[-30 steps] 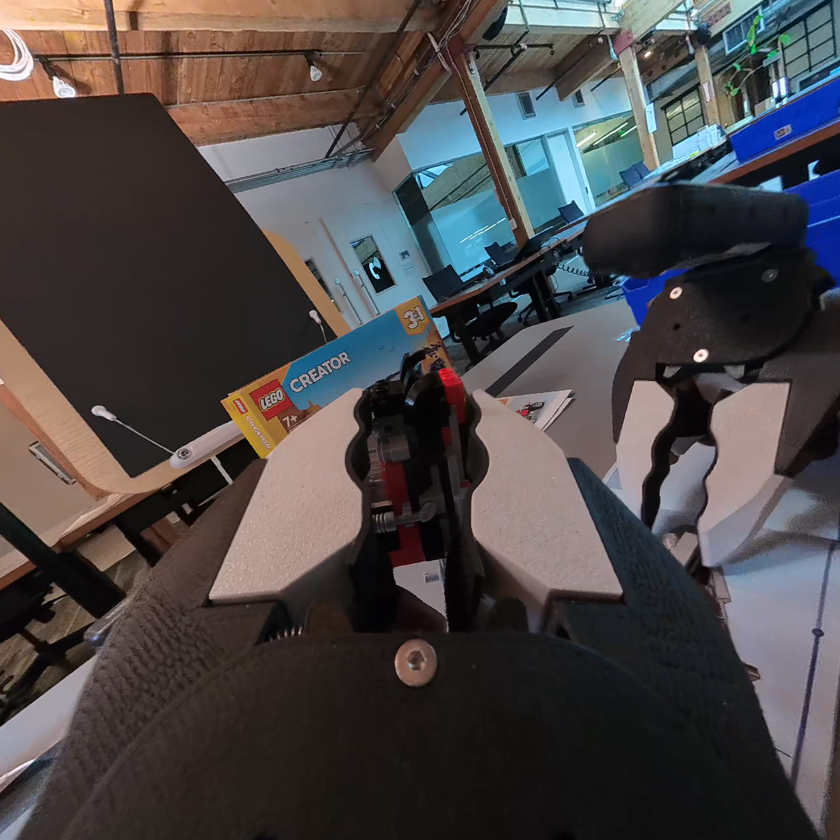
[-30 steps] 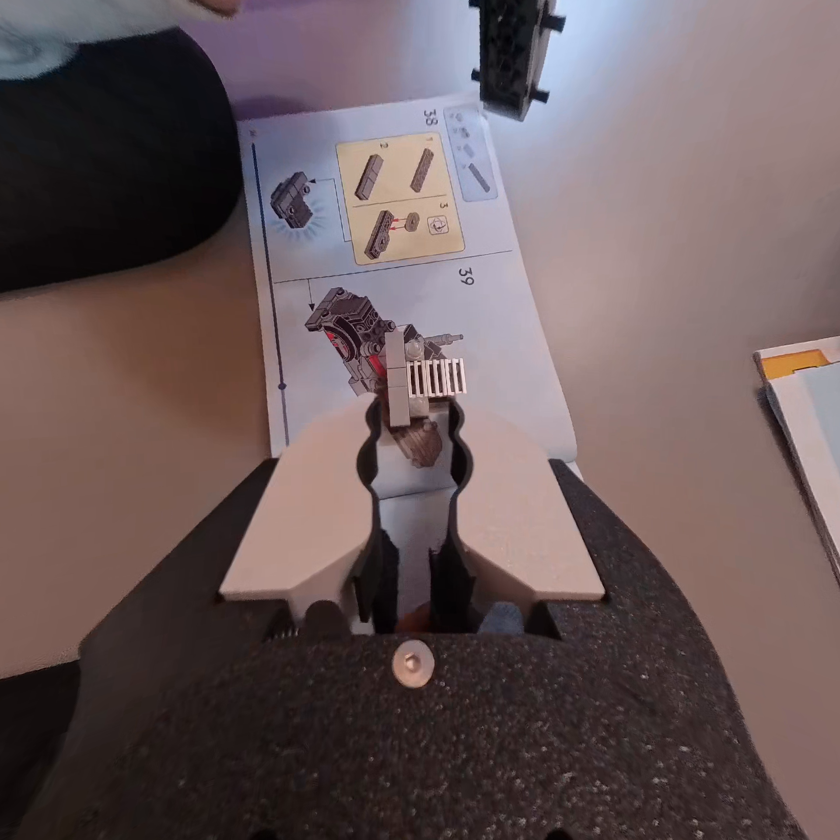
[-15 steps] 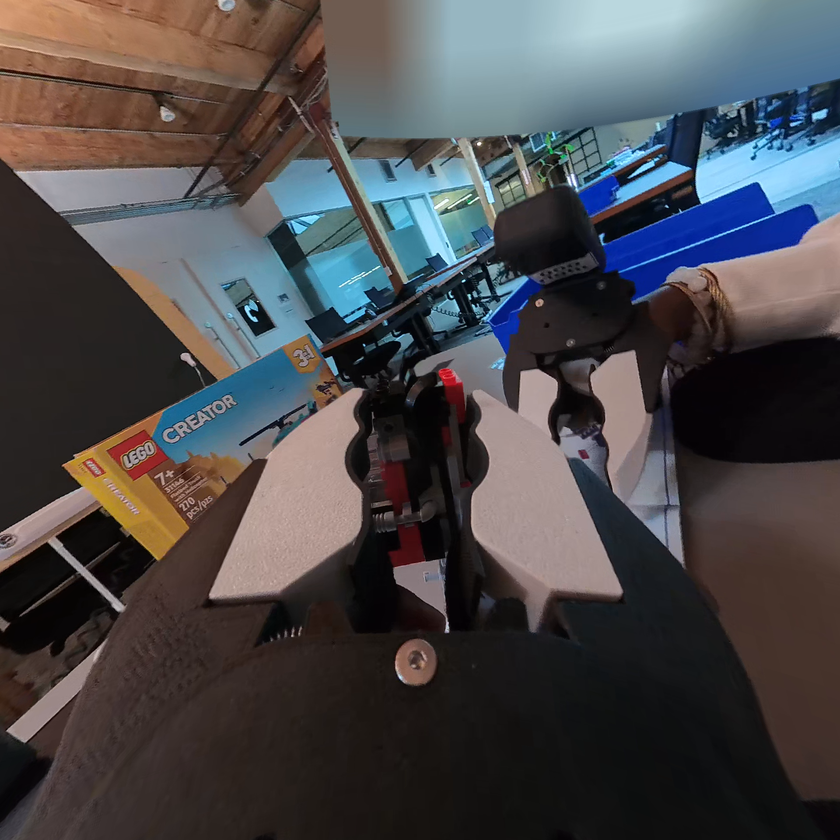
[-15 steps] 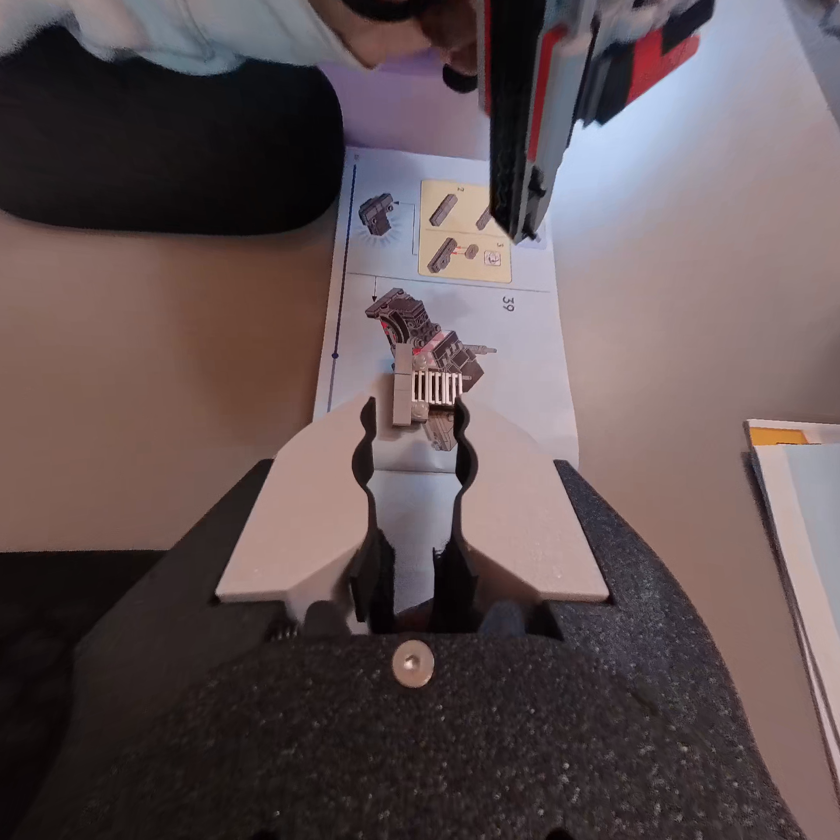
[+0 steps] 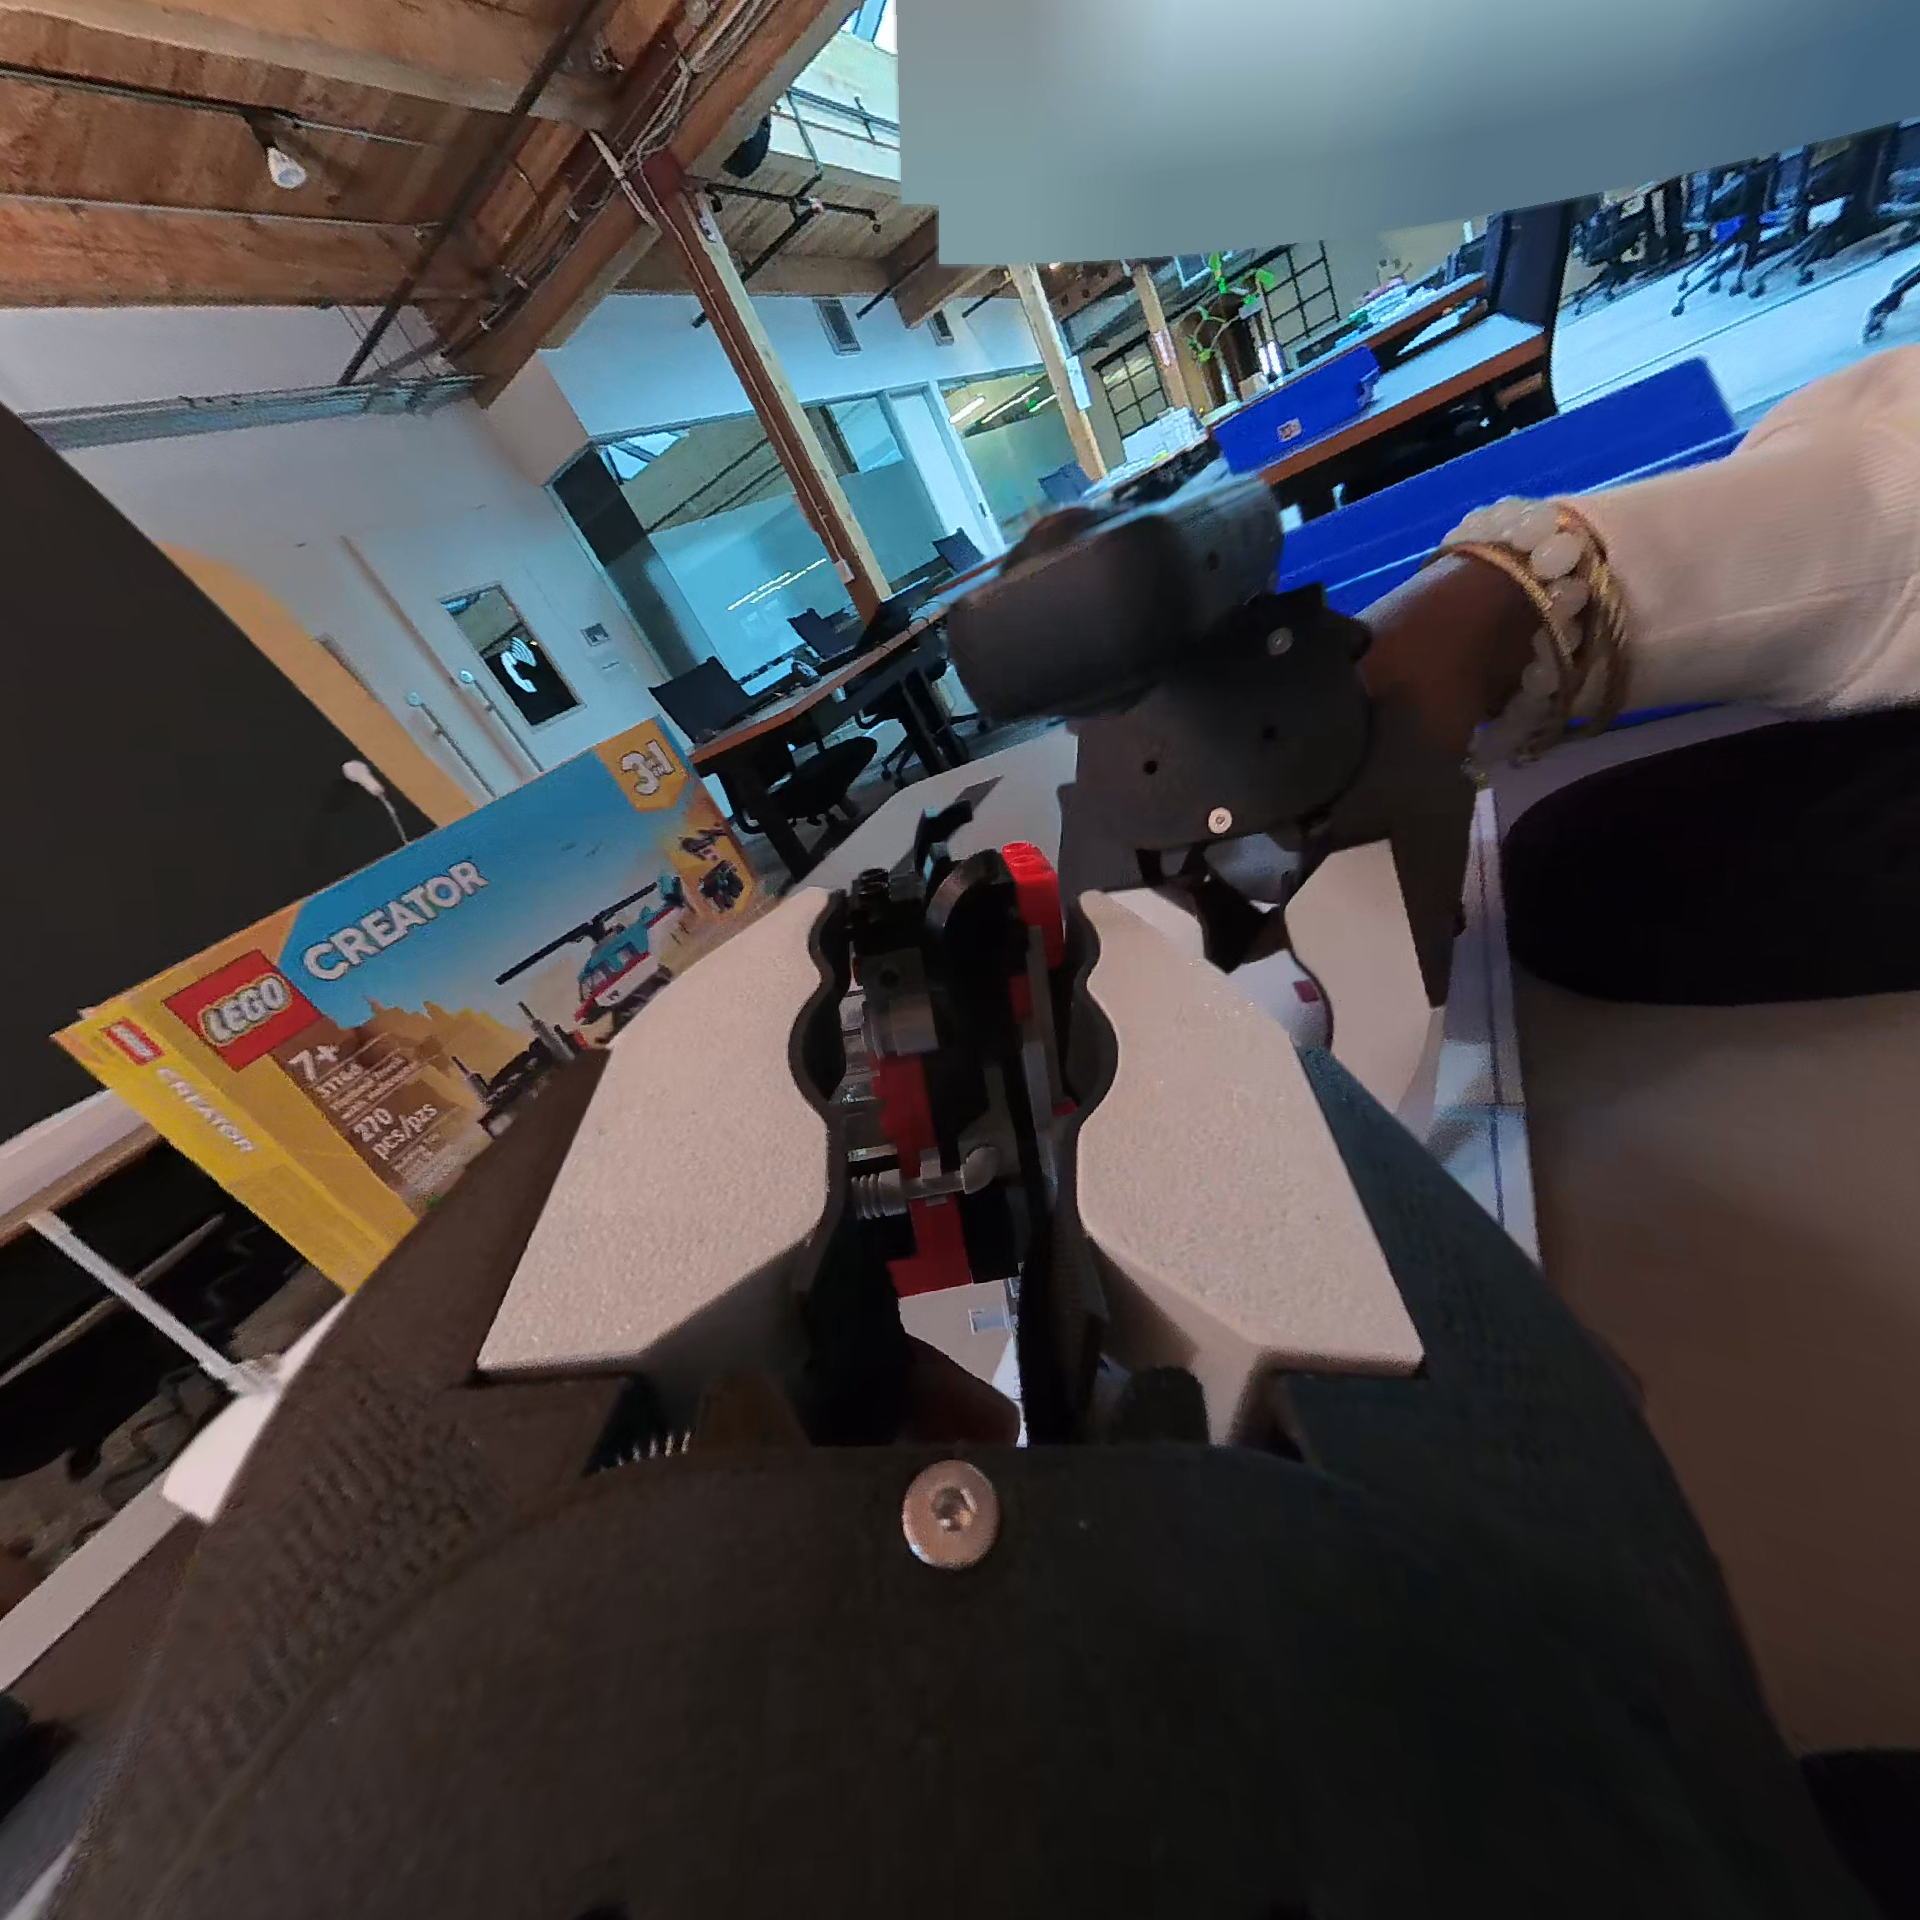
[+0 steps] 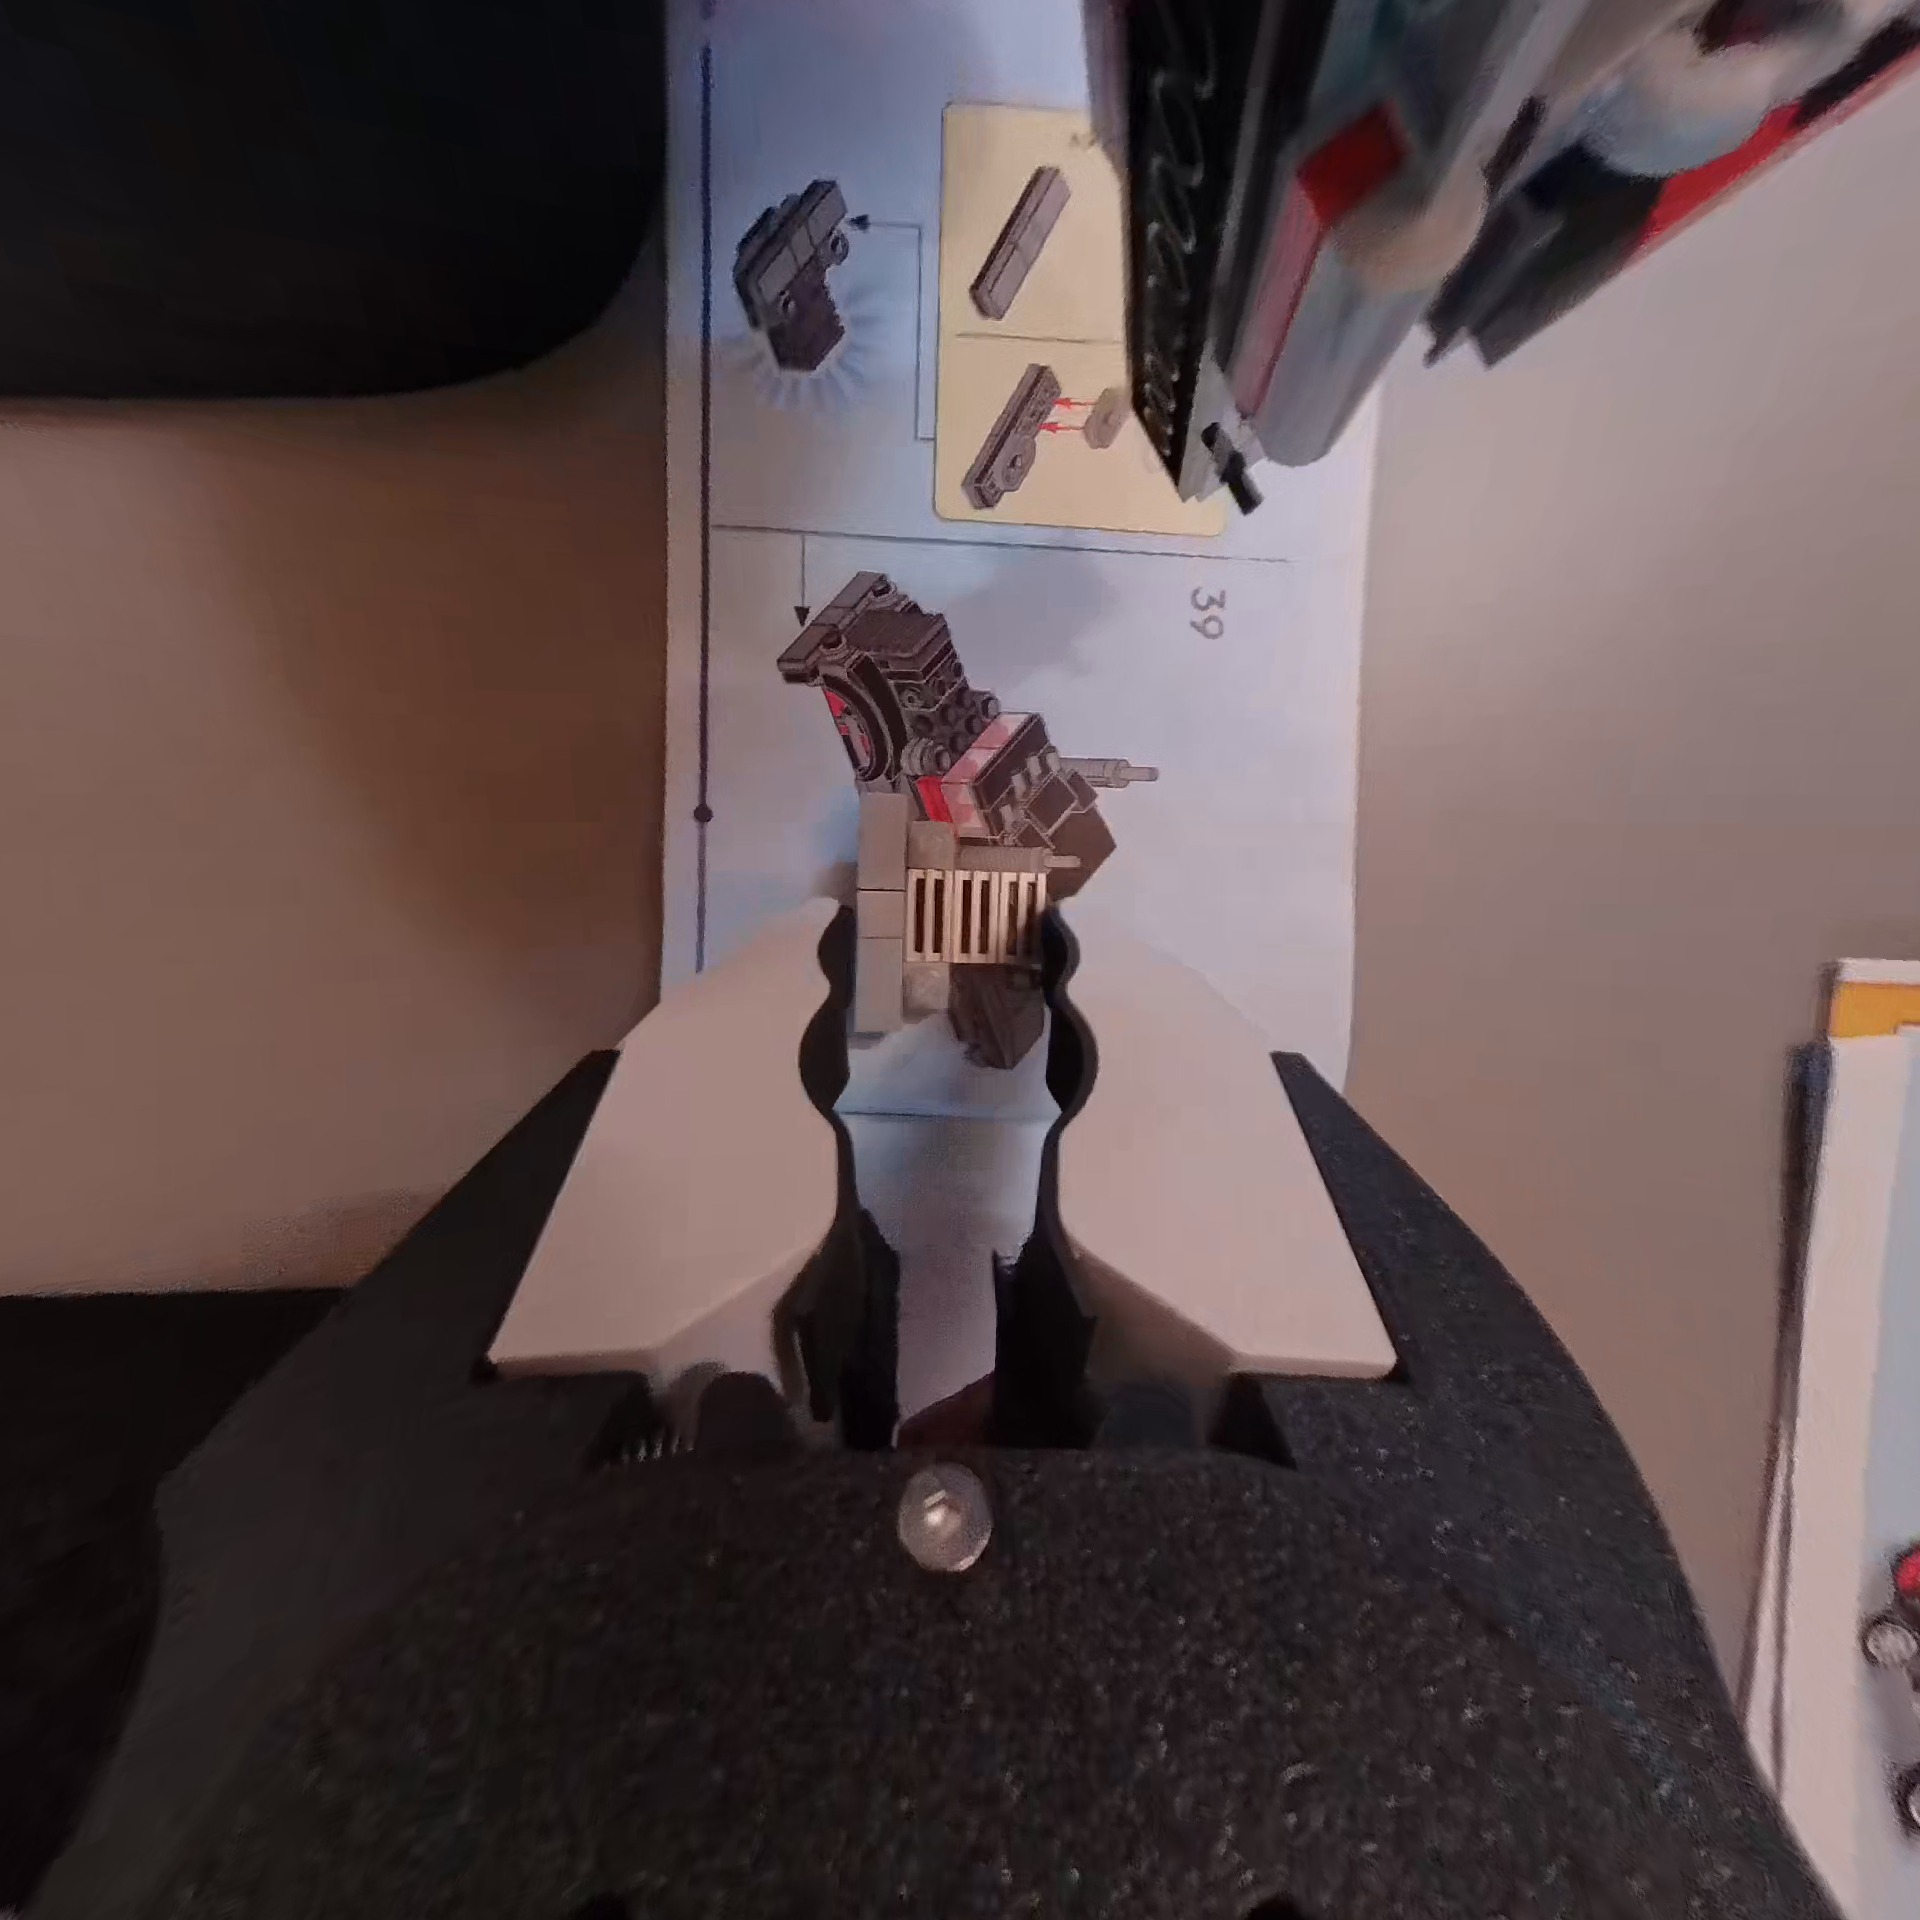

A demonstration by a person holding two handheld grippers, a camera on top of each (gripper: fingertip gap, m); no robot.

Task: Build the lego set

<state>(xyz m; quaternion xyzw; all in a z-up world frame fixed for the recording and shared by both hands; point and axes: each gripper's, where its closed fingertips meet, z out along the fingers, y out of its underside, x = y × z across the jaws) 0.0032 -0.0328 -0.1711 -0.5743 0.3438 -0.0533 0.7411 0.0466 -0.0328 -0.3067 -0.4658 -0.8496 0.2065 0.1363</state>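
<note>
1. The counter [image 6: 312,831], beige and bare on the left side, is carrying everything in the right wrist view.
2. The set's box [image 5: 416,997], yellow and blue, is standing tilted at the far left of the left wrist view, behind the left gripper.
3. The instruction booklet [image 6: 1278,810] is lying open and flat on the counter, directly under the right gripper; a second booklet [image 6: 1870,1247] is lying at the right edge, apart from it.
4. The left gripper [image 5: 951,1039] is holding its jaws pressed onto a black, red and grey lego model [image 5: 935,1049], which is sitting upright between them, raised off the counter.
5. The same lego model [image 6: 1351,208] is hanging blurred at the top right of the right wrist view, above the booklet.
6. The right gripper [image 6: 945,987] is pointing down at the page, its jaws pinching a small grey grille assembly [image 6: 945,925] at their tips.
7. In the left wrist view the right gripper [image 5: 1278,935] is hovering just beyond the model, held by a person's hand [image 5: 1444,665] in a white sleeve.
</note>
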